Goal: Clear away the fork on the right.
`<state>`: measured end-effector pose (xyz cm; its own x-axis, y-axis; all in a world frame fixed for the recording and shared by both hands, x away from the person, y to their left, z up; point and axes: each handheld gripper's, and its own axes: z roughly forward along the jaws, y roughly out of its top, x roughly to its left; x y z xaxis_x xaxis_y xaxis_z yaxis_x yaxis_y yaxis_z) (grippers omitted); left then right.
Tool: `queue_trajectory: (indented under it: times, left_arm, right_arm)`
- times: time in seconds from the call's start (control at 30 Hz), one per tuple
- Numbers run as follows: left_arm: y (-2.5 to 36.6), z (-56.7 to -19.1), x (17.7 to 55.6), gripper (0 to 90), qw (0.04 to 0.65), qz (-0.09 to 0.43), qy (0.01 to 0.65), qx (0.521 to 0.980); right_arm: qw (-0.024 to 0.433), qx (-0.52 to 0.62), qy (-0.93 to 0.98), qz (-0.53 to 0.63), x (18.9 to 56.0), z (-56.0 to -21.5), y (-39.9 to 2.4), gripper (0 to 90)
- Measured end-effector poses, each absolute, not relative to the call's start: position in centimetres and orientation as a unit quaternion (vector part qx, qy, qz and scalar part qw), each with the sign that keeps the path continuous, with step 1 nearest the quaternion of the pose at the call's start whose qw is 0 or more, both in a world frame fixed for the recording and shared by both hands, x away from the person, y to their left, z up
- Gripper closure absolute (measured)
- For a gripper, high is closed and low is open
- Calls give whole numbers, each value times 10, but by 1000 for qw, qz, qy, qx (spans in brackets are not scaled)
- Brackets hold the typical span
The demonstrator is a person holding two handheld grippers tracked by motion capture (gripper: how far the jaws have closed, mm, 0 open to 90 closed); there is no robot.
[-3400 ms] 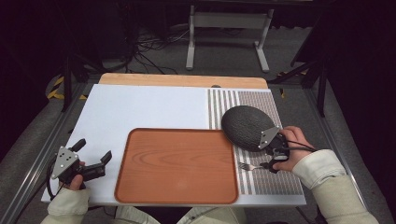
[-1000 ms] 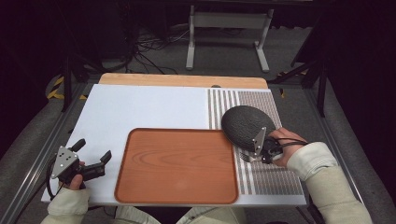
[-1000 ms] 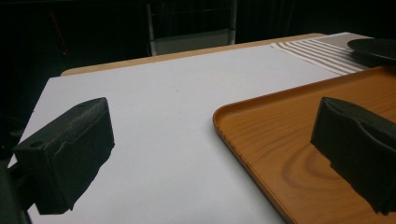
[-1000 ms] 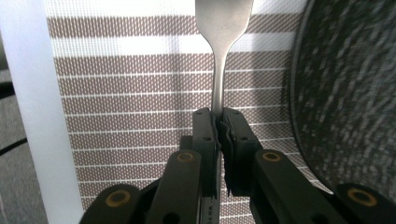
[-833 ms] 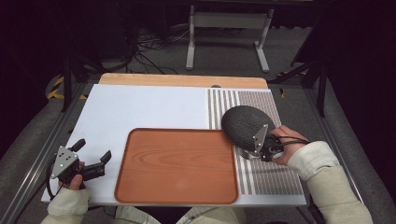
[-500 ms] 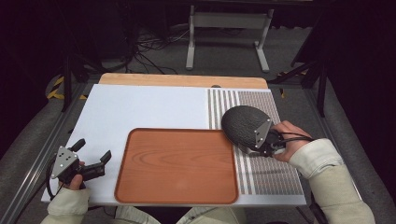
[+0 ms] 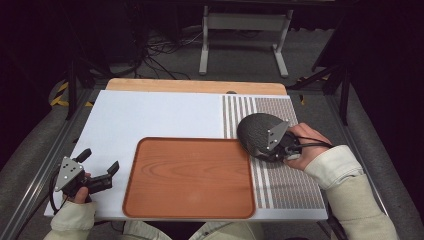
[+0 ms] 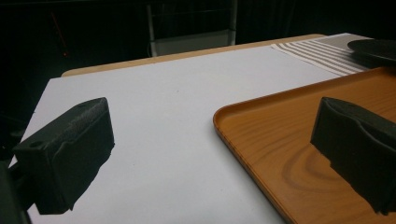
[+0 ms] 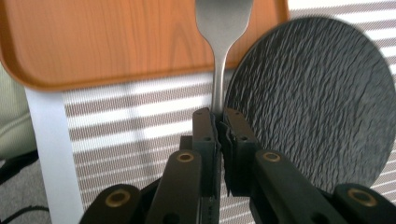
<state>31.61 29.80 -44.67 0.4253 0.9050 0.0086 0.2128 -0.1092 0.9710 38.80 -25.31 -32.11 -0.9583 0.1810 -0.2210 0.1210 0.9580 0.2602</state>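
At the right of the high view, the right gripper (image 7: 280,145) sits over the striped mat (image 7: 290,180), just beside the dark round plate (image 7: 257,131). Its fingers (image 9: 205,135) are pinched on the handle of a metal utensil (image 9: 220,28), probably a fork, whose head is cut off at the top of the right gripper view over the wooden tray (image 7: 190,177). At lower left, the left gripper (image 7: 97,175) rests on the white bench (image 7: 150,115), fingers (image 8: 70,149) spread wide and empty.
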Motion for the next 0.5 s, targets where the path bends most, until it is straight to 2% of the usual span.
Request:
queue_trajectory:
  times: [0.5]
  left_arm:
    - [299,-446,316,0,519,333,418,667]
  right_arm:
    - [116,93,975,164,391,-313,-211,841]
